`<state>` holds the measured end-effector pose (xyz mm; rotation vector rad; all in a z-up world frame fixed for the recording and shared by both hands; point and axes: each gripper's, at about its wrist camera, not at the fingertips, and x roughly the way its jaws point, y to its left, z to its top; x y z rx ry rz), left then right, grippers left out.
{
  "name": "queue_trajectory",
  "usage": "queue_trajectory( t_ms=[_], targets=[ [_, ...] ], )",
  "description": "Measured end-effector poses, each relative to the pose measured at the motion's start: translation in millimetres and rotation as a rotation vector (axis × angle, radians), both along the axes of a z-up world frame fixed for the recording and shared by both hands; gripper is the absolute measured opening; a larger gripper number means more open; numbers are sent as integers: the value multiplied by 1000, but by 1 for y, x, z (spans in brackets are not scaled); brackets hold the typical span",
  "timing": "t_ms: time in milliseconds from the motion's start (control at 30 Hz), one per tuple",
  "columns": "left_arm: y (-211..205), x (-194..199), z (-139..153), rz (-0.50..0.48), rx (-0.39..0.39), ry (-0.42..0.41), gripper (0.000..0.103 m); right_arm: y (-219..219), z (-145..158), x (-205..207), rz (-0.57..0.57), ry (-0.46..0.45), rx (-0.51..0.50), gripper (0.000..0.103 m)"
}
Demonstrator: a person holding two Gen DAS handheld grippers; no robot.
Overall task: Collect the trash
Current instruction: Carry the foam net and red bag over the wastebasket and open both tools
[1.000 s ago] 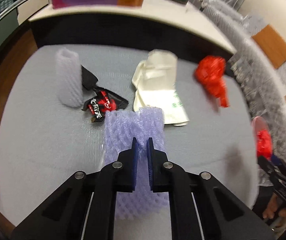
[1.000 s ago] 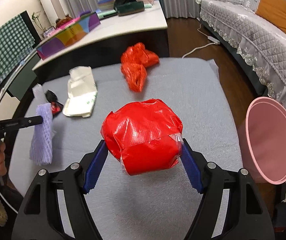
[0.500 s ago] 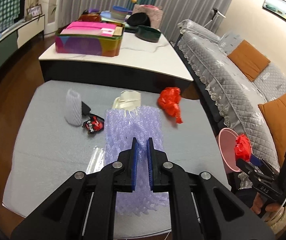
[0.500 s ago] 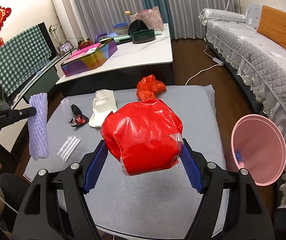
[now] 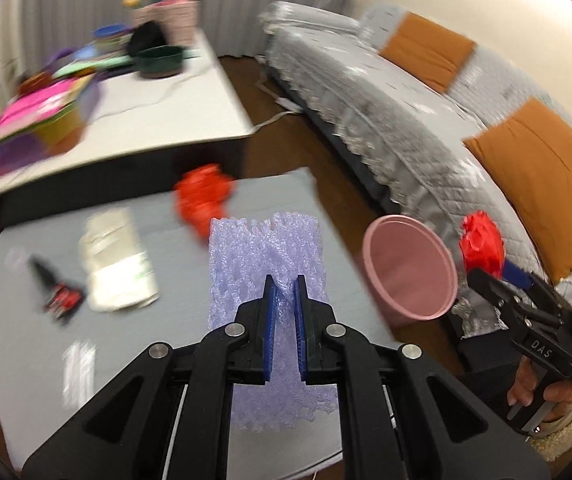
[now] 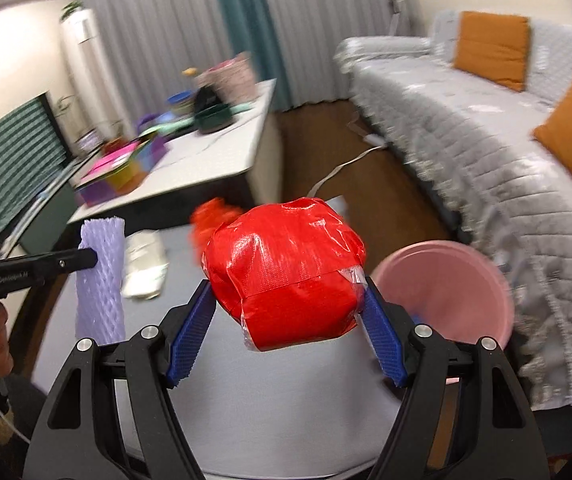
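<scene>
Left wrist view: left gripper (image 5: 284,280) clamps purple foam net (image 5: 263,256); right gripper (image 6: 288,304) grasps red plastic ball (image 6: 286,268) near pink bin (image 6: 446,284).

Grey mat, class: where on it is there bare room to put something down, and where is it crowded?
Free: the grey mat near its front edge, between the clear wrapper and the pink bin side. Crowded: the far half, holding the black-red wrapper, white bag and red bag.
</scene>
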<state>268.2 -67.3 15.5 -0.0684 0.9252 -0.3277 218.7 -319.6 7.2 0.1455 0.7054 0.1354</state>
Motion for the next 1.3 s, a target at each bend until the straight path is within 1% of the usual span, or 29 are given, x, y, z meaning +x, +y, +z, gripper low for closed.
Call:
queue_trajectory(
  t_ms=[100, 200, 233, 300, 433, 567, 700, 833, 1000, 1033, 1067, 1100, 1133, 1167, 1200, 1300],
  targets=[
    [-47, 18, -1, -77, 11, -4, 9, -39, -2, 14, -95, -13, -18, 72],
    [-99, 39, -5, -148, 19, -5, 9, -78, -15, 29, -185, 12, 6, 72],
    [-120, 48, -7, -173, 19, -7, 9, -86, -19, 31, -203, 19, 18, 72],
    [-144, 56, -10, -201, 19, -15, 9, -105, -30, 37, -246, 35, 32, 72],
    [-199, 78, -28, -257, 35, -8, 9, -130, -45, 51, -299, 63, 21, 72],
    [-228, 95, -43, -280, 41, 16, 9, -144, -60, 64, -311, 113, 17, 72],
    [-247, 110, -59, -283, 51, 40, 9, -159, -76, 80, -306, 153, -9, 72],
    [-261, 120, -77, -292, 81, 62, 9, -175, -94, 88, -310, 225, 38, 72],
    [-274, 129, -96, -291, 96, 87, 10, -182, -104, 91, -326, 254, 33, 74],
    [-276, 131, -100, -281, 107, 91, 15, -184, -106, 92, -337, 258, 33, 75],
    [-279, 132, -102, -276, 110, 94, 21, -186, -108, 92, -341, 263, 36, 80],
    [-280, 132, -104, -273, 119, 100, 50, -188, -109, 93, -345, 265, 39, 84],
    [-280, 133, -105, -259, 134, 98, 82, -188, -109, 92, -354, 263, 38, 88],
    [-279, 133, -104, -231, 152, 83, 88, -189, -109, 92, -362, 259, 32, 89],
    [-276, 131, -103, -202, 163, 55, 89, -189, -108, 92, -363, 255, 25, 89],
    [-274, 132, -103, -205, 184, 76, 89, -188, -106, 92, -364, 254, 16, 90]
  ],
)
